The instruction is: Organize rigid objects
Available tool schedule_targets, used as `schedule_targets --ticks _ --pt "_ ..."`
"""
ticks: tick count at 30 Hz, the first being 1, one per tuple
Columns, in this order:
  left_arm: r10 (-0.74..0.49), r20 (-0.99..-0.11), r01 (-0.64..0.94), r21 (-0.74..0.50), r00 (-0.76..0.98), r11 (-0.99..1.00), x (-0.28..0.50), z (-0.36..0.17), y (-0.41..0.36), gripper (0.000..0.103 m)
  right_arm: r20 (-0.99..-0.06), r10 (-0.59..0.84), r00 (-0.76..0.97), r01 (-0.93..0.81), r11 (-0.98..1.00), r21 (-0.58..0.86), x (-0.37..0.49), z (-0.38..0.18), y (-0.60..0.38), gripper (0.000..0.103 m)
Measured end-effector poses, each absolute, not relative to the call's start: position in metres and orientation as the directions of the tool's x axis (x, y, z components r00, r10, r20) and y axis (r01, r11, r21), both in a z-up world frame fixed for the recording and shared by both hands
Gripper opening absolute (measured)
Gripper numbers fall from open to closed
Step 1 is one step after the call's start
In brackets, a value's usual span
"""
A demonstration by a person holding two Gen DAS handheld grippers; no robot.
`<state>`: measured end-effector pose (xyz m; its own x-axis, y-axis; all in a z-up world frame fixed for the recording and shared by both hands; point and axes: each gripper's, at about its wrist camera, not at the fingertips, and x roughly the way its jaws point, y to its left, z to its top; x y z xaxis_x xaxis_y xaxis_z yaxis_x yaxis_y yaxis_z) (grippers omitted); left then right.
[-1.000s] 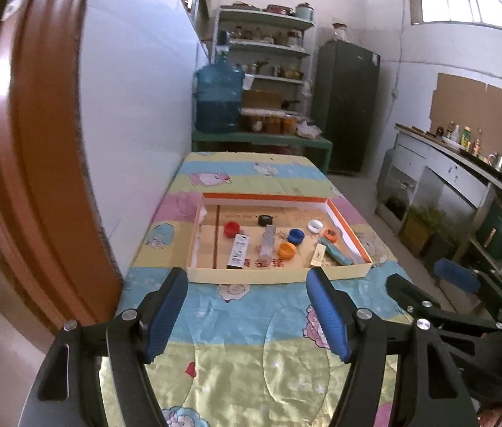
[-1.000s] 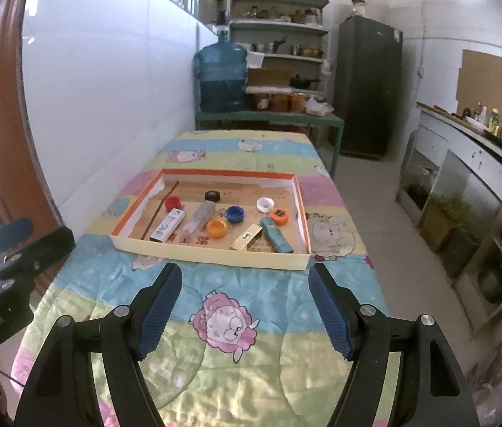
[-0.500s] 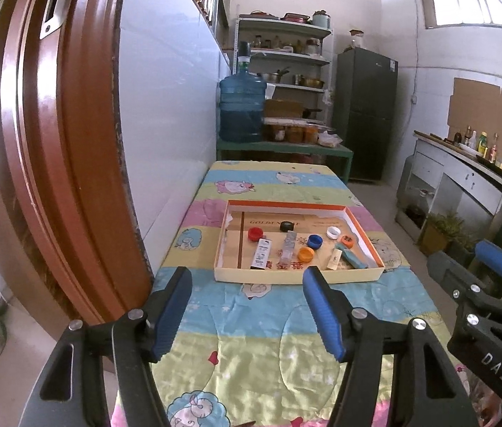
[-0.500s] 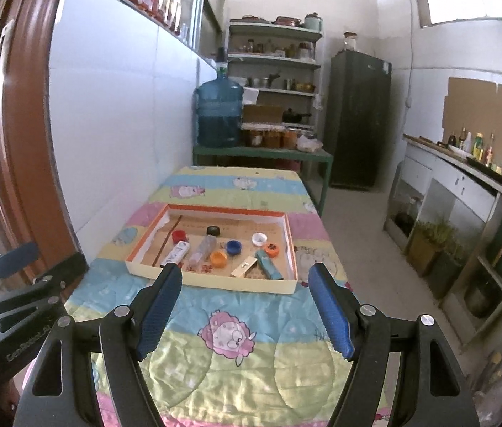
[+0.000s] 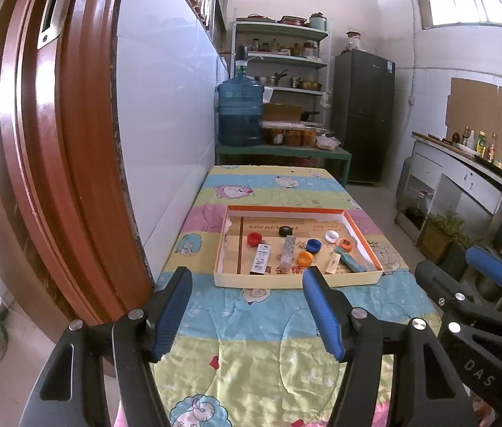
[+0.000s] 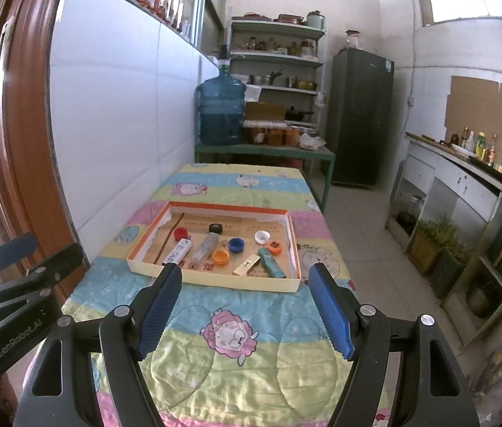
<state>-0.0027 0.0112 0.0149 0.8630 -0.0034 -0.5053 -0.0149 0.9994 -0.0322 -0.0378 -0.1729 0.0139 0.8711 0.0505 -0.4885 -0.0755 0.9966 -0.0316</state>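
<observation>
A shallow cardboard tray (image 5: 297, 279) with an orange rim lies mid-table on the cartoon quilt. Inside it are several bottle caps, among them a red cap (image 5: 254, 238), a black cap (image 5: 285, 230), a blue cap (image 5: 313, 245) and an orange cap (image 5: 304, 258). A white box (image 5: 261, 258), a clear tube (image 5: 287, 251) and a teal item (image 5: 352, 261) also lie there. My left gripper (image 5: 246, 275) hovers short of the tray's near wall, open and empty. The right gripper (image 6: 245, 272) is likewise open and empty before the same tray (image 6: 215, 279).
A red-brown door frame (image 5: 55, 178) and a white tiled wall run along the left of the table. A green bench with a blue water jug (image 5: 240, 114) stands beyond the far end. A counter (image 6: 464, 178) and plant crates line the right, with floor between.
Both grippers drew back and rose a little, so the tray looks smaller and farther. The left jaws narrowed slightly. Nothing in the tray moved.
</observation>
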Motion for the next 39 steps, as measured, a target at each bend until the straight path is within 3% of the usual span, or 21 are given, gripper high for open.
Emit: schedule_targets --ticks 39 --pt "0.001 -0.521 -0.018 -0.028 0.853 0.999 0.0 0.008 0.009 0.065 -0.51 0.063 0.858 -0.085 0.996 -0.019 -0.029 0.001 -0.173 0.075"
